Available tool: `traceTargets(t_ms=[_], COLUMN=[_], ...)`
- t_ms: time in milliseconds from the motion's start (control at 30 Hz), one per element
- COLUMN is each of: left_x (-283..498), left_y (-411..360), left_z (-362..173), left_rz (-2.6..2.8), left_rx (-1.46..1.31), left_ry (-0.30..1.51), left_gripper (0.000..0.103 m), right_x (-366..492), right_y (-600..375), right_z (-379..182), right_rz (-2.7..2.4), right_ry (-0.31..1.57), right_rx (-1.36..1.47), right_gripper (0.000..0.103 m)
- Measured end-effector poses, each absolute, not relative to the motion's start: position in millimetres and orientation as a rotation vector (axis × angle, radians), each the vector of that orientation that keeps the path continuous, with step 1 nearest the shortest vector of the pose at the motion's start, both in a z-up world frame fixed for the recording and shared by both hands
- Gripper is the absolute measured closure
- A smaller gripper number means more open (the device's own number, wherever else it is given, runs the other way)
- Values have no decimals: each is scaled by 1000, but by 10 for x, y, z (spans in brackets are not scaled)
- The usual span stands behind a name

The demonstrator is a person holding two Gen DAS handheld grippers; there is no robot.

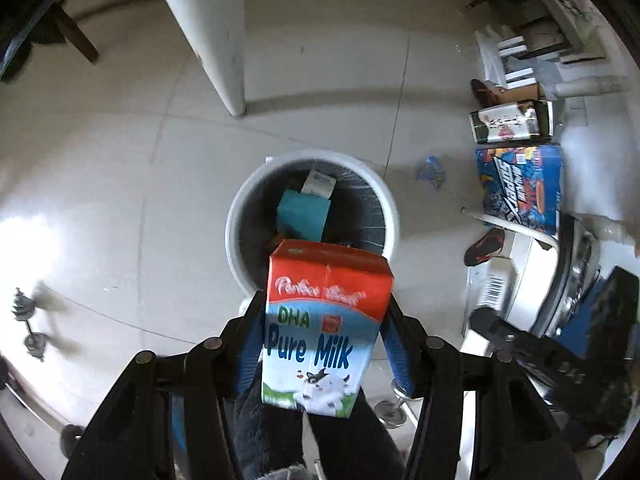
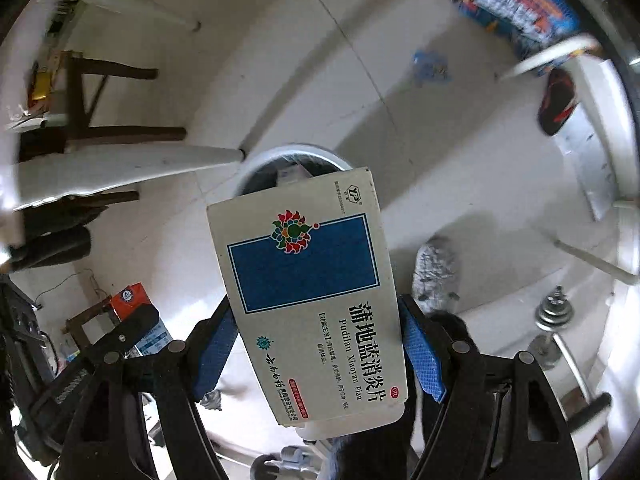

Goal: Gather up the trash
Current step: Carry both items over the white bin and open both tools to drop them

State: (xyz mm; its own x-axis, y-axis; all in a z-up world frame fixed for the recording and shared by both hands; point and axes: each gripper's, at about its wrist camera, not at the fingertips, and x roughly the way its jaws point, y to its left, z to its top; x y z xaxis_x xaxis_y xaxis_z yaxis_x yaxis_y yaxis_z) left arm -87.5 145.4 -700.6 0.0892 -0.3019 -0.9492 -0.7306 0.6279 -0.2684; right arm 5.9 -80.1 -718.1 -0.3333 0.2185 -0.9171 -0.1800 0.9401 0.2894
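- left wrist view: left gripper [image 1: 325, 322] clamped on a milk carton [image 1: 324, 328], blue pads pressing both sides, carton upright with its red top toward the bin
- carton held above the near rim of a white trash bin [image 1: 240, 216] standing on the tiled floor [image 1: 120, 160]
- inside the bin: a teal box [image 1: 302, 216] and a small white carton [image 1: 318, 184] behind it, against the dark liner
- blue crumpled wrapper [image 1: 431, 171] lies on the floor right of the bin, apart from it
- further right a blue printed box [image 1: 520, 188] and a dark green-and-white box [image 1: 510, 122] just beyond it
- white table leg [image 1: 216, 32] stands behind the bin
- right wrist view: right gripper [image 2: 316, 332] closed on a flat medicine box [image 2: 308, 292], pads on its two long edges, box tilted, blue rectangle on its face
- the medicine box covers most of the trash bin [image 2: 292, 152]; only the far rim shows past its top edge
- blue wrapper [image 2: 430, 66] on the floor beyond the bin, blue printed box [image 2: 520, 4] at the top right, blurred
- orange box [image 2: 132, 300] on the floor at lower left
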Motion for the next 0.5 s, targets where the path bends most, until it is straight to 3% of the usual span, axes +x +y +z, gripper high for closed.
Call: traceTargets(t_ms=[133, 167, 300, 333, 367, 500], left_x=[-910, -917, -1059, -1093, -1138, -1241], left_y=[1503, 1504, 1550, 1552, 1556, 1547], left_z=[-7423, -7523, -7555, -7529, -7489, -7333], left_rz=[386, 393, 448, 475, 508, 596], left_rx=[-928, -914, -867, -841, -802, -671], left_ry=[1503, 1517, 1520, 1510, 1502, 1503], left_gripper=[16, 13, 10, 10, 10, 10], right_x=[40, 48, -4, -22, -34, -97], right_y=[-694, -674, -551, -521, -491, -444], right_z=[-7874, -7966, -8288, -8319, -8321, -8215], right_rz=[429, 437, 510, 521, 523, 519], right_ry=[1912, 1915, 1958, 1969, 1957, 1900], right_rx=[1, 6, 41, 43, 32, -61], right_gripper=[24, 23, 19, 5, 0, 0])
